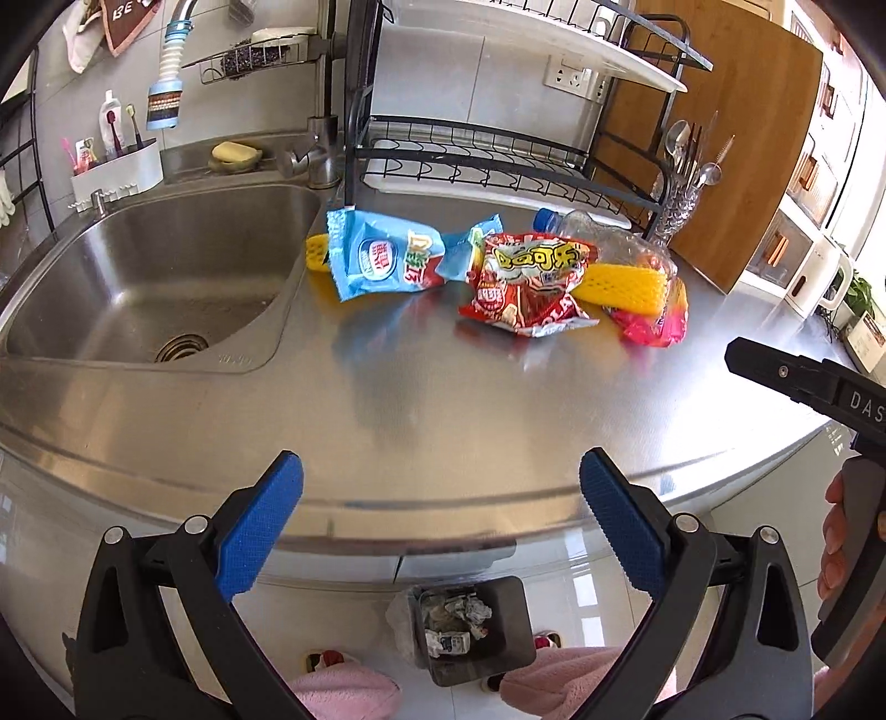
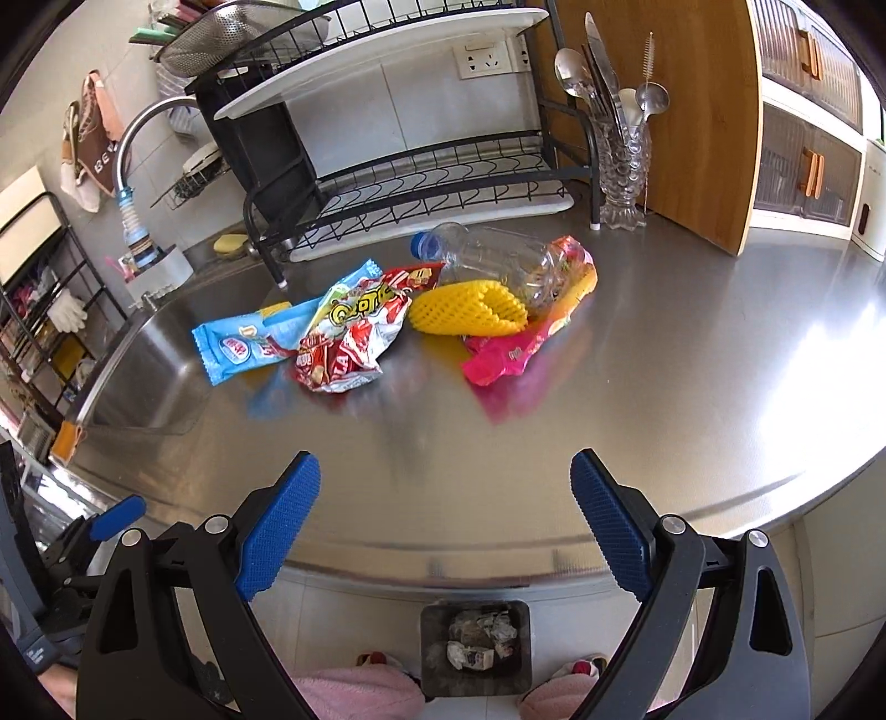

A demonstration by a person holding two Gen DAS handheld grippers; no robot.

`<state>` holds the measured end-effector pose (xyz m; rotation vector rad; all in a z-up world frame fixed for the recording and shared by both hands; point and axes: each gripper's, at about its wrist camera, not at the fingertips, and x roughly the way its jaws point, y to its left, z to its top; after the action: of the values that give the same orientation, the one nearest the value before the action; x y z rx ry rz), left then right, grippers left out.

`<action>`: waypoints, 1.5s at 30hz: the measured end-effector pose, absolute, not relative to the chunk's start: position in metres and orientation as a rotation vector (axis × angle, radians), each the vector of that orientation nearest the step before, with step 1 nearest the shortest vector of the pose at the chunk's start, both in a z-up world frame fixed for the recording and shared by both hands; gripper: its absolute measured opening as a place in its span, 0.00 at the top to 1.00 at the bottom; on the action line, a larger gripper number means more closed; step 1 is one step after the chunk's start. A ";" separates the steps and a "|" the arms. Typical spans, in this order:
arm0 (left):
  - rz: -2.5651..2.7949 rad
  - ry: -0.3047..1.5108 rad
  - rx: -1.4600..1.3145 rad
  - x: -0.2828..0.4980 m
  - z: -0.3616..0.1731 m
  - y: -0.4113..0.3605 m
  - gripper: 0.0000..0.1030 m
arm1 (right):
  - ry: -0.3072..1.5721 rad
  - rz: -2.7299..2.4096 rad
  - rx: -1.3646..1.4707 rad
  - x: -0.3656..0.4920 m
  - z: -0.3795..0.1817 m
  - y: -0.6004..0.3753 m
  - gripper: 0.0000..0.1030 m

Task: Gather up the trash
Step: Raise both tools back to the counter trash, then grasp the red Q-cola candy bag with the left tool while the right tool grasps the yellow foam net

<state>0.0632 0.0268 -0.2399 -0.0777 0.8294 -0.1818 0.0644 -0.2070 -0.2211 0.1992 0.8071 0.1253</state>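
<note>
Both the left gripper [image 1: 441, 509] and the right gripper [image 2: 446, 515] hung with jaws apart and empty at the counter's [image 2: 637, 387] near edge. The trash lay ahead across it: blue wrapper [image 2: 243, 346] leftmost, red wrapper [image 2: 349, 343] mid, bottle [image 2: 498, 260] rightmost. The bin [image 2: 475, 648] stood below.

"DAS" on right gripper [image 1: 803, 382], "BE" on hanging cloth [image 1: 128, 16]
</note>
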 end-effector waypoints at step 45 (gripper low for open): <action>-0.190 0.951 0.009 0.226 -0.270 -0.055 0.08 | 0.950 0.246 0.246 0.211 -0.259 -0.222 0.46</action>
<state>0.2261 -0.0550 -0.2698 0.0088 0.9512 -0.1898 0.2107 -0.2219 -0.2591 0.2457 0.9504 0.2463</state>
